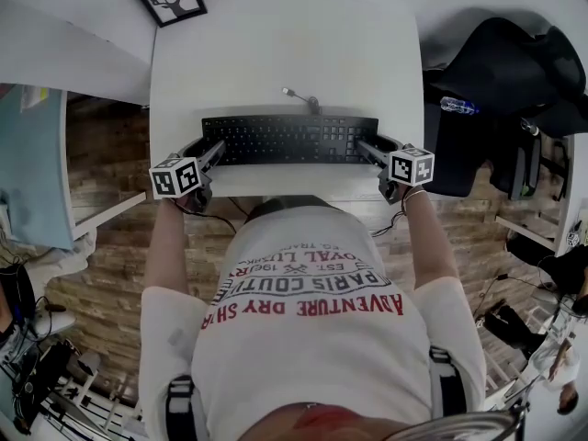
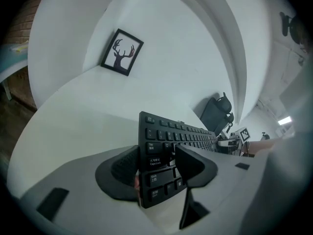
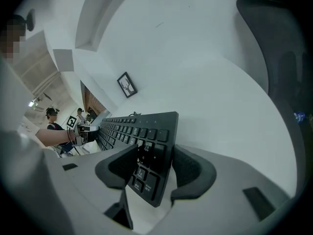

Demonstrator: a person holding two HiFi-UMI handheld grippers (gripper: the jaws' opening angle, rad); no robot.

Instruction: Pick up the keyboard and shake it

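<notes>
**Keyboard pinched at both ends: slip is the main risk**

Keyboard (image 1: 289,140) lies across the near part of the surface (image 1: 276,44), long side running left to right. Its near edge is close to the surface's near edge. No view shows whether it's off the surface or resting on it.

Left tongs (image 2: 157,166): clamped on the left end. One pad is on the key face over the bottom-left keys, the other on the underside. Right tongs (image 3: 155,166): same at the right end, one pad on the keys, one on the back. Each holds only the last bit of the board, near a corner.

My read: grasp made, lift and shake not yet done.

What could bite:
- Slip. The board is thin and smooth, and the bite at each end is small. Hard shaking loads the pads sideways. If one end lets go, the board swings down off the other tongs.
- Drop path. The board is at the near edge, so a lost end may go past the surface to the floor.
- Keycaps. The top pads sit on keys, not frame. Keys give under load, so a clamp may loosen mid-shake or a cap may pop.
- Twist. Hands moving out of phase would bend the board between the clamps.
- Cable (image 1: 299,97). A short tail lies loose just beyond the far edge, plug end free. It'll whip about and may snag.
</notes>
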